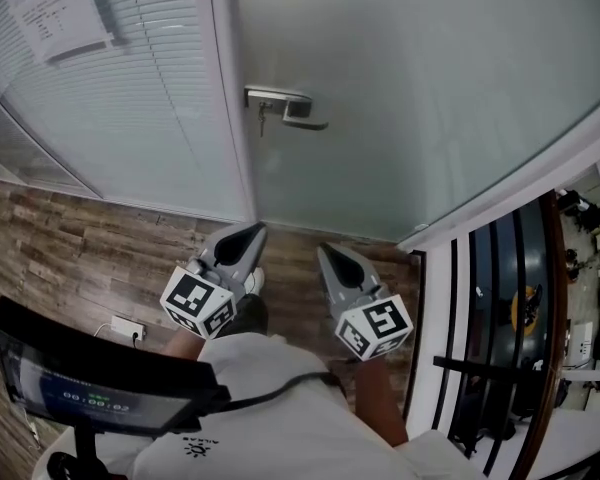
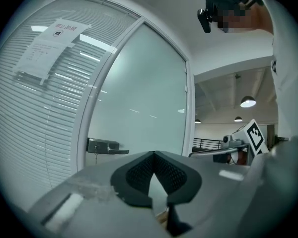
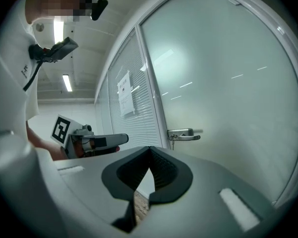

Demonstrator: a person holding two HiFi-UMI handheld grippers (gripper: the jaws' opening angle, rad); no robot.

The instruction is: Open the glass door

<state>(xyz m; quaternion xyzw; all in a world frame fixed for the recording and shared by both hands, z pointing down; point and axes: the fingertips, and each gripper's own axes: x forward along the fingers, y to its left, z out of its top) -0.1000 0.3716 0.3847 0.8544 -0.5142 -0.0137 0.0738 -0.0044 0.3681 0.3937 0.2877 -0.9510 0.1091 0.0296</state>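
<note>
Left gripper [image 1: 248,234] and right gripper [image 1: 332,258]: pressed together, empty, short of handle [image 1: 290,108]. Recommended: approach level, press handle's free end down before swinging glass door [image 1: 430,88].

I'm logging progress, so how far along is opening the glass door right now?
Nothing looks done: the glass door is closed, its handle untouched. In hand: the left gripper and right gripper, both shut and empty, hang short of it. Left: reach the handle, press it, open the door.

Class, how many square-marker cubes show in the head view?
2: one cube on the left gripper, lower left; the other on the right gripper, lower right. None seem hidden.
</note>
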